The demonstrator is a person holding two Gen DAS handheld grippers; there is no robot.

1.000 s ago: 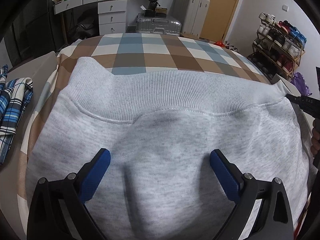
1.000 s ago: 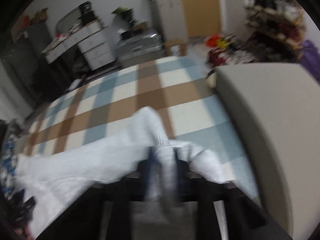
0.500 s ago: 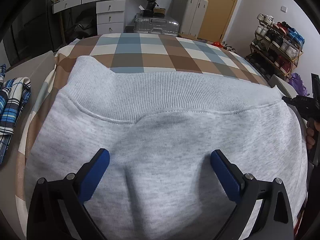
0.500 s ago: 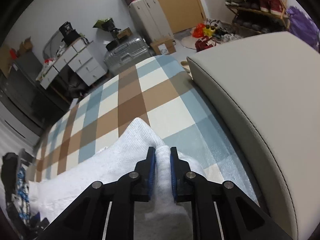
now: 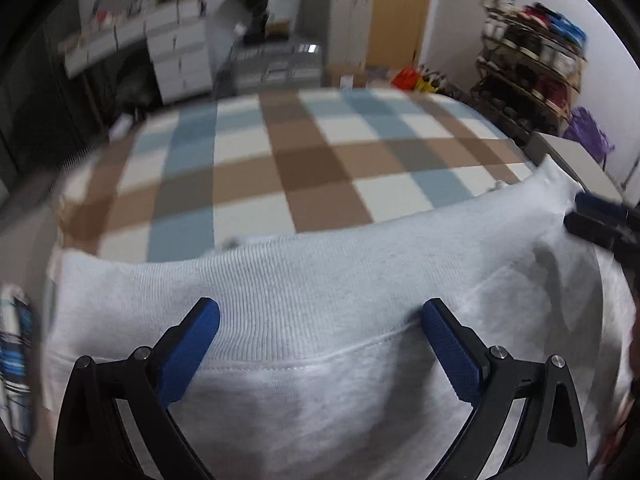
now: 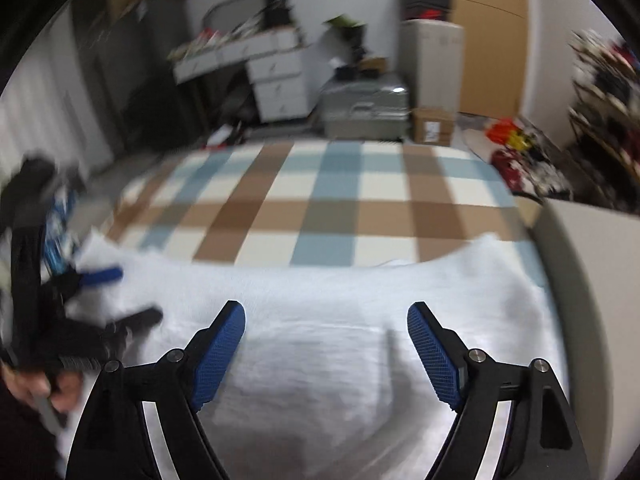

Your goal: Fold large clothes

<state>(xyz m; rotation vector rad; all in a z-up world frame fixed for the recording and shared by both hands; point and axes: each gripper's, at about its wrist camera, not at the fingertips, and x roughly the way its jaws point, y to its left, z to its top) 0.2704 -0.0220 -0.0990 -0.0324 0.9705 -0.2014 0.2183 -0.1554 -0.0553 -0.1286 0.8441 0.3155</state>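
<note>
A light grey sweatshirt point(image 5: 320, 392) lies spread on the checked bedspread point(image 5: 280, 168), its ribbed hem point(image 5: 300, 280) towards the far side. My left gripper point(image 5: 320, 312) hovers open over that hem with nothing between its blue pads. The right gripper point(image 6: 326, 312) has its jaws opening above the sweatshirt point(image 6: 320, 360); nothing is between them. The right gripper point(image 5: 600, 224) also shows at the sweatshirt's right corner in the left wrist view. In the right wrist view the left gripper point(image 6: 120, 296) shows blurred at the left, held by a hand point(image 6: 36, 388).
A blue plaid shirt point(image 5: 16, 352) lies at the bed's left edge. A padded beige panel point(image 6: 592, 280) borders the bed on the right. Beyond the bed stand white drawers point(image 5: 176, 52), a silver suitcase point(image 5: 280, 64) and a shoe rack point(image 5: 532, 68).
The right gripper has let go of the sweatshirt corner, opened wide and swung left over the cloth. The left gripper has moved forward from the sweatshirt's body to its ribbed hem.
</note>
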